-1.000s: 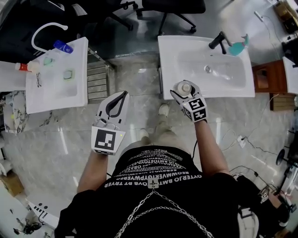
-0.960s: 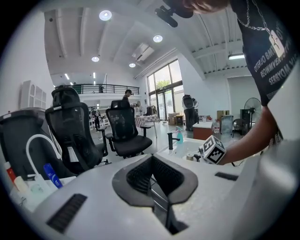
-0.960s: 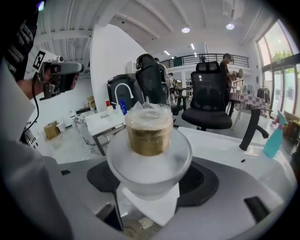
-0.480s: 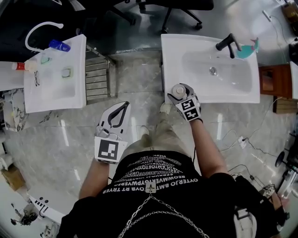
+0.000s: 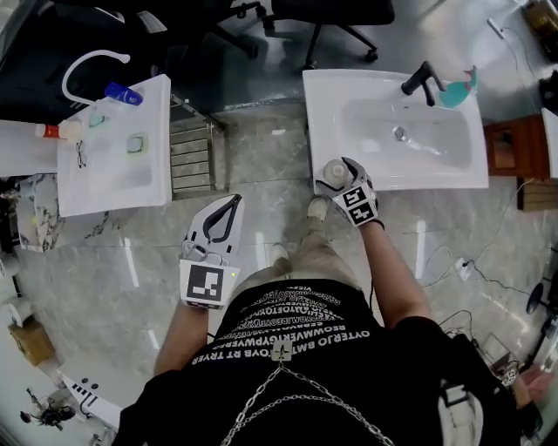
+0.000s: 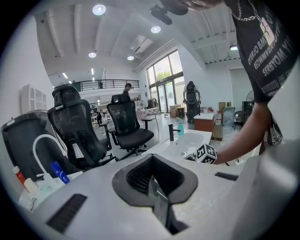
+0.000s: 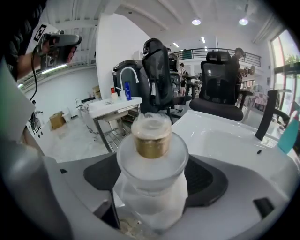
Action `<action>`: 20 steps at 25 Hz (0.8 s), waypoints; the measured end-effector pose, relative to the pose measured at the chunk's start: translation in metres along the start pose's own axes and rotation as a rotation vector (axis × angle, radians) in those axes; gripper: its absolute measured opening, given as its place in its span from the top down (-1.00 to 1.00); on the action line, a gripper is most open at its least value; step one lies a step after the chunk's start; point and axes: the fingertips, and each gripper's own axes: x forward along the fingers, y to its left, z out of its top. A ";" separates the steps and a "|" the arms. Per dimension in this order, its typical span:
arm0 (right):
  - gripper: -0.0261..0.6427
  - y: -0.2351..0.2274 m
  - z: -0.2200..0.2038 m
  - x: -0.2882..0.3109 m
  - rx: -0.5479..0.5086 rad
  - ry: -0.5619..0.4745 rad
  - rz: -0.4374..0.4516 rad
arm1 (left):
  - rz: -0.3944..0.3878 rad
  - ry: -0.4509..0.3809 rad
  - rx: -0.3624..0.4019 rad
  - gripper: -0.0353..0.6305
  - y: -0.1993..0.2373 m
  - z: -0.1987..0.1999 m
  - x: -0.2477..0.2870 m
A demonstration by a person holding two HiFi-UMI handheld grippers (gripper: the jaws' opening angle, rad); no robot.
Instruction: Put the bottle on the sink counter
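At the sink tabletop's (image 5: 324, 109) near corner the bottle (image 7: 151, 180) stands between my right tongs (image 5: 338, 175), just opened off it; faucet (image 5: 418, 80) and teal dispenser (image 5: 458, 90) sit well apart; left tongs (image 5: 232, 201) closed, empty.

A second white rectangular washbasin (image 5: 105, 196) stands at far left, with a blue plastic bottle (image 5: 123, 93) lying at its far rim. A grey slatted metal rack (image 5: 193, 161) adjoins it. A black office chair (image 5: 331, 9) stands beyond.

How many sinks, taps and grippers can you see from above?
Sinks: 2 (left sink, right sink)
Taps: 2 (white tap, black tap)
Grippers: 2 (left gripper; right gripper, whose jaws have just been opening with the bottle between them)
Total: 6
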 end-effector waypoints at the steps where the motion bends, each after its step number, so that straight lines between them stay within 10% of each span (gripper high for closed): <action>1: -0.25 -0.001 0.002 -0.008 0.003 -0.012 -0.005 | 0.005 -0.013 0.008 0.88 -0.001 0.004 -0.006; 7: -0.27 0.000 0.032 -0.113 0.040 -0.121 -0.071 | 0.006 -0.099 0.017 0.88 -0.014 0.015 -0.056; 11: 0.93 0.014 0.091 -0.209 0.016 -0.242 -0.221 | -0.011 -0.161 0.004 0.88 -0.017 0.020 -0.090; 20: 0.93 0.110 0.176 -0.326 0.008 -0.424 -0.353 | -0.054 -0.299 -0.062 0.88 -0.032 0.029 -0.156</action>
